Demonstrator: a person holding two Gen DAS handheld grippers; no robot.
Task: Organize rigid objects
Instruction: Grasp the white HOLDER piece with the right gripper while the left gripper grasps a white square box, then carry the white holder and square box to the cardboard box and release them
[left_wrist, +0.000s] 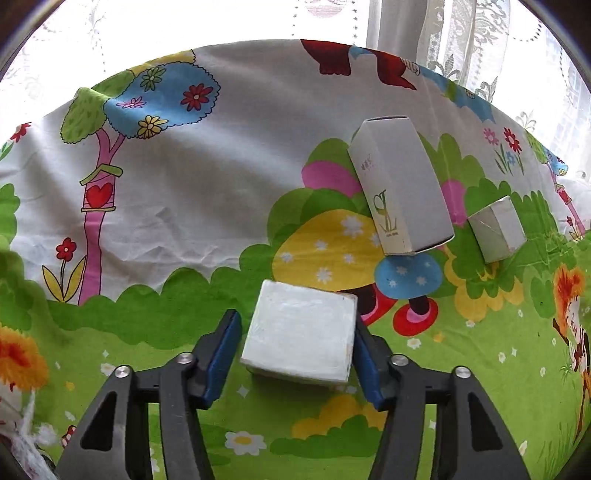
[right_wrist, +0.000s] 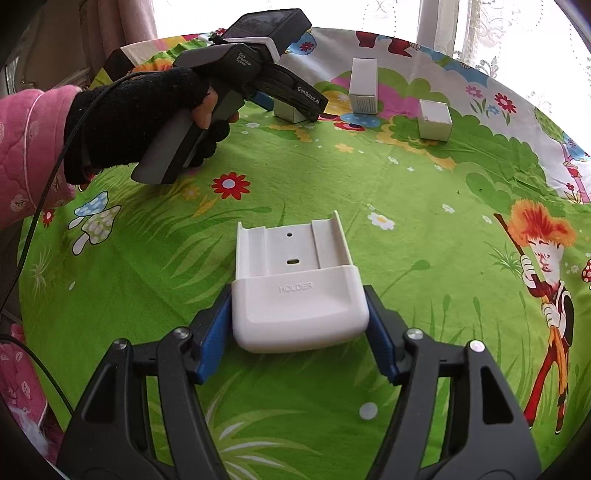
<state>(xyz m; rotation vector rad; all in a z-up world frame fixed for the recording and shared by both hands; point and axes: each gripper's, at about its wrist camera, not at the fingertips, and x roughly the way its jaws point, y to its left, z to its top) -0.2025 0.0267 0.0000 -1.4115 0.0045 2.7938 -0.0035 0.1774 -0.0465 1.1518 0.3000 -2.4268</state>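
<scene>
In the left wrist view a white square box (left_wrist: 301, 332) sits between the jaws of my left gripper (left_wrist: 295, 350). The right pad touches it; a narrow gap shows at the left pad, so the gripper looks open around it. A tall white carton (left_wrist: 400, 184) and a small white cube box (left_wrist: 496, 229) lie beyond to the right. In the right wrist view my right gripper (right_wrist: 299, 332) is shut on a white plastic holder (right_wrist: 295, 288), both pads against its sides. The left gripper (right_wrist: 291, 96) shows far left over the square box (right_wrist: 288, 110).
A cartoon-print cloth (right_wrist: 369, 177) covers the table. The tall carton (right_wrist: 364, 86) and cube box (right_wrist: 435, 120) stand near the far edge. A gloved hand in a pink sleeve (right_wrist: 129, 122) holds the left gripper, with a cable trailing left. Curtains hang behind the table.
</scene>
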